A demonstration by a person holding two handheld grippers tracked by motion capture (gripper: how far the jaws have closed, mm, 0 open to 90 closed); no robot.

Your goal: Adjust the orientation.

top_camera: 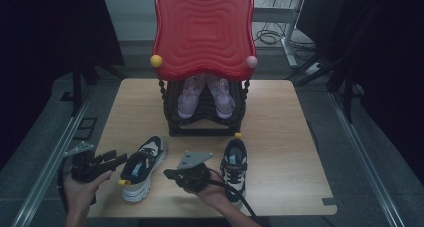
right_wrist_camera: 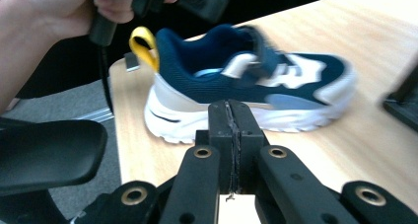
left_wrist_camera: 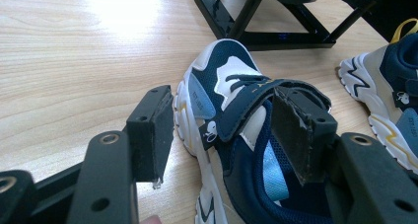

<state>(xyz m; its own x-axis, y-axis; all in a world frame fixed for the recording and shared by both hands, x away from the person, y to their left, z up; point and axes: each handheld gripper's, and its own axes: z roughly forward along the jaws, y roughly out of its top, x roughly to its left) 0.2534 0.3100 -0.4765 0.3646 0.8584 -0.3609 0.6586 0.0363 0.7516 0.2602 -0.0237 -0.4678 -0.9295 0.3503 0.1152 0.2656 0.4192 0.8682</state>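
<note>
**Desk:** What is in hand here?

**Photographer:** A navy-and-white child's sneaker, the left shoe (top_camera: 142, 168), lying on its sole on the wooden worktop (top_camera: 280, 137). The left hand-held gripper (top_camera: 116, 160) sits at its heel end, just beside the yellow pull loop (left_wrist_camera: 404, 29) side. In the left gripper view the jaws stand released: one pad hangs over the shoe's strap (left_wrist_camera: 256, 103) and collar, the other out over bare worktop beside the sole. Whether the inner pad touches the strap I cannot tell.

**Desk:** And the other hand?

**Photographer:** The right hand-held gripper (top_camera: 170, 174) is clenched on nothing, its two pads pressed flat together in the right gripper view. It points at the side of the left shoe, a little apart from it, and is raised off the worktop.

**Desk:** Where is the matching shoe?

**Photographer:** The right shoe (top_camera: 234, 167) lies just beyond the right hand-held gripper's far side, toe pointing away from the person, with that gripper's cable (top_camera: 235, 194) trailing across its heel.

**Desk:** Anything farther out?

**Photographer:** Ahead of both grippers, well apart, stands a black rack (top_camera: 205, 122) with a pair of pale pink sandals (top_camera: 206, 94) on its lower tier and a red wavy top (top_camera: 202, 29) above them.
</note>
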